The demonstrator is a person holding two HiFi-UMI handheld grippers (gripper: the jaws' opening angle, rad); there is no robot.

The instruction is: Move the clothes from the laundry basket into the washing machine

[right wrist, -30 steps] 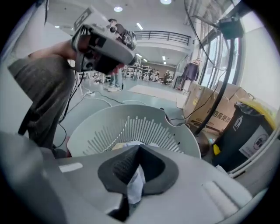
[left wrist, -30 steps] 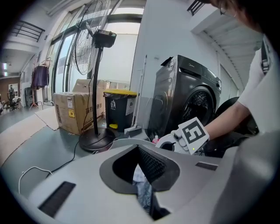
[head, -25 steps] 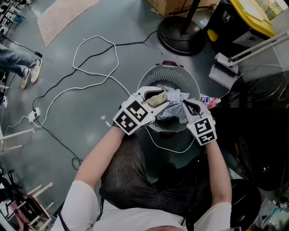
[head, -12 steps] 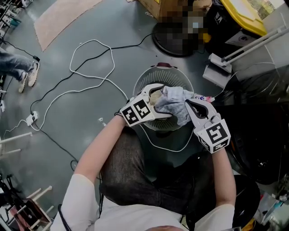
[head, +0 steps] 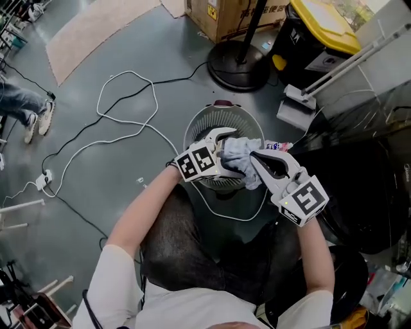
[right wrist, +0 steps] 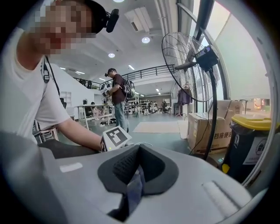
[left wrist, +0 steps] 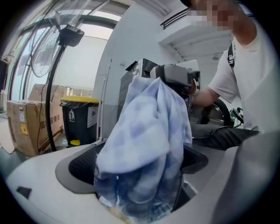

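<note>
The round grey laundry basket [head: 212,125] stands on the floor in front of my knees. A pale blue checked cloth [head: 239,156] is lifted above it. My right gripper [head: 253,158] is shut on the cloth, and a strip of it [right wrist: 134,189] is pinched between the pads [right wrist: 118,168]. My left gripper [head: 234,151] is open; its jaws have just been opening. The cloth [left wrist: 148,140] hangs loosely between them, below the right gripper [left wrist: 175,78]. A beige item shows under the cloth at the bottom of the left gripper view.
A dark appliance [head: 369,173] fills the right side. Behind the basket are a fan's round base [head: 239,64], a cardboard box [head: 221,16] and a black bin with a yellow lid [head: 314,29]. A white cable [head: 122,106] loops on the floor at the left.
My right gripper has risen with the blue cloth, pulling it up out of the basket. My left gripper's jaws have opened wide and shifted sideways beside the cloth.
</note>
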